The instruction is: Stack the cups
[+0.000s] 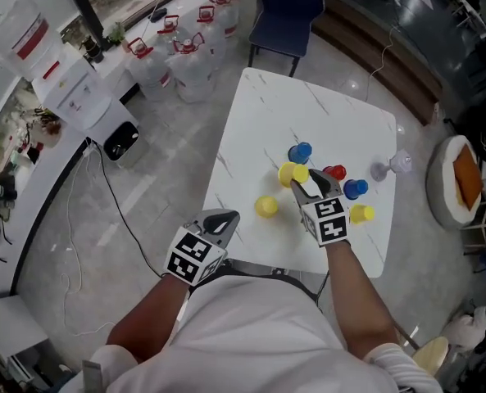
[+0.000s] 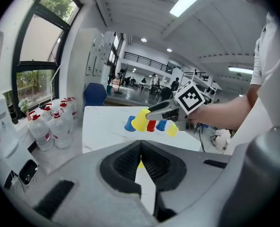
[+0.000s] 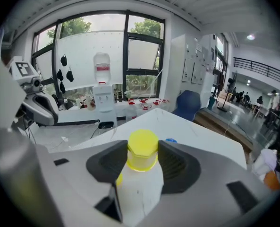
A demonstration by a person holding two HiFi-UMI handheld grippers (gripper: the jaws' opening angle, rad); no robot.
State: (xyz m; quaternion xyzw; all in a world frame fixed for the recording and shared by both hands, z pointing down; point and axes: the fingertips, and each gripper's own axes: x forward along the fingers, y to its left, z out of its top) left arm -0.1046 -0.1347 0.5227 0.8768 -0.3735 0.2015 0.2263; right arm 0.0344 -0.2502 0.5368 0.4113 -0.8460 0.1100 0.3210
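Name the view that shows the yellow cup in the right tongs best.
Right gripper view: the yellow cup sits large and central, pinched by the right tongs. Head view shows the cup small, from above, at the tips; left gripper view shows the cup small and side-on.

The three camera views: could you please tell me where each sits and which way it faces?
Head view: on the person's head, looking steeply down at the white table; both forearms, left gripper and right gripper show.
Left gripper view: on that gripper, facing across the table; its shut jaws show.
Right gripper view: on that gripper, facing the windows; its jaws clamp the yellow cup.
Shared: head and left gripper views both show the held cup.
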